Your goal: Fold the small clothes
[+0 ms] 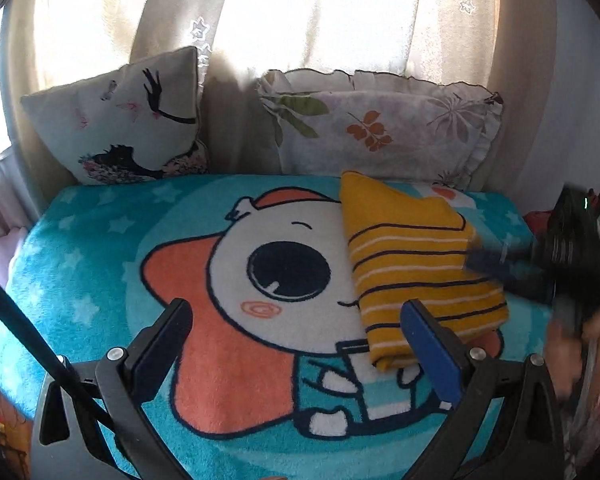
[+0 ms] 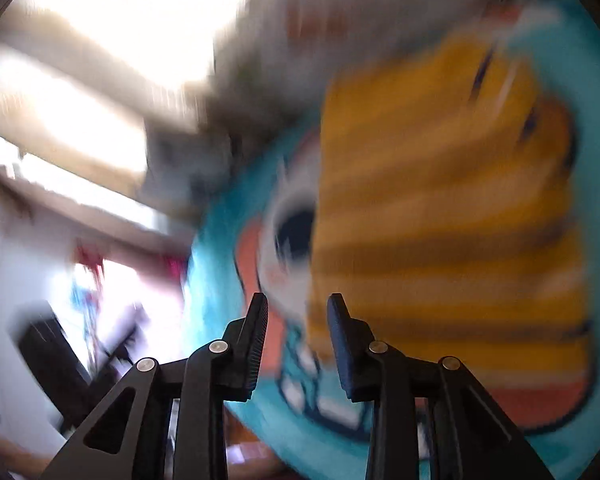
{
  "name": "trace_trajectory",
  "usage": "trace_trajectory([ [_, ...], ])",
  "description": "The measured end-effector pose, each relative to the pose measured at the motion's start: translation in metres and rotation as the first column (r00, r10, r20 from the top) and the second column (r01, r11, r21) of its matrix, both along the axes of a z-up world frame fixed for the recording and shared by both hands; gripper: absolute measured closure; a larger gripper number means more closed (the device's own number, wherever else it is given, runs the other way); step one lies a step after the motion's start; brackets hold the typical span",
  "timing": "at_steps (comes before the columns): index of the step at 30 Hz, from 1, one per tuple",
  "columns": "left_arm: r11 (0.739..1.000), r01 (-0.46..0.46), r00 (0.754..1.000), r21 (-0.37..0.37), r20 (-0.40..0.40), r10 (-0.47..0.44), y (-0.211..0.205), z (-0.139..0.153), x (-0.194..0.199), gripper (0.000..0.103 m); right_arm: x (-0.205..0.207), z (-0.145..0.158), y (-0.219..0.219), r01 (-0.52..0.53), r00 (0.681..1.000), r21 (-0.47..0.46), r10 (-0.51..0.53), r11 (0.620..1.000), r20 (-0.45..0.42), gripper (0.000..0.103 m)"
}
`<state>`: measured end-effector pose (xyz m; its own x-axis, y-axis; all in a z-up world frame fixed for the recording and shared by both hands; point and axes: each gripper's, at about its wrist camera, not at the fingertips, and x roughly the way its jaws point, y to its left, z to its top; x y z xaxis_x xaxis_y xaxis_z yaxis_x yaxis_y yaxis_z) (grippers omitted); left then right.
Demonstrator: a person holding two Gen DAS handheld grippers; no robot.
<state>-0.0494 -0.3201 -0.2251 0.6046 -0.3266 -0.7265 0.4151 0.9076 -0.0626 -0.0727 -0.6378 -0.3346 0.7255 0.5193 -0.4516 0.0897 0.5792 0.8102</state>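
Folded yellow striped garment [image 1: 416,264] lies on cartoon blanket [image 1: 148,248] covering bed, right of centre, w/ two pillows [image 1: 380,128] behind it. Left gripper [image 1: 296,320]: jaws spread wide, holding nothing, above blanket near garment's front edge. Right gripper [image 2: 296,312]: jaws partly apart, empty; right wrist view motion-blurred, garment [image 2: 440,208] ahead.

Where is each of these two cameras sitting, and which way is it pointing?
Left wrist: on the left gripper, open, looking along the cartoon blanket toward the pillows and curtain; the right gripper shows at the right edge.
Right wrist: on the right gripper, fingers apart, tilted and motion-blurred, facing the yellow striped garment.
Shared: the yellow striped garment and the blanket.
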Motion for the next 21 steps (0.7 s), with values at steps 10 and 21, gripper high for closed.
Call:
trace_trajectory([
  [10, 0.998, 0.034, 0.999, 0.049, -0.034, -0.032, 0.008, -0.012, 0.012, 0.0, -0.028, -0.019, -0.046, 0.3, 0.896, -0.417, -0.404, 0.858, -0.187, 0.048],
  [21, 0.992, 0.093, 0.991, 0.09, -0.101, -0.084, -0.011, -0.038, 0.021, 0.0, -0.081, -0.003, 0.044, 0.215, 0.92, -0.629, -0.371, 0.747, -0.126, 0.042],
])
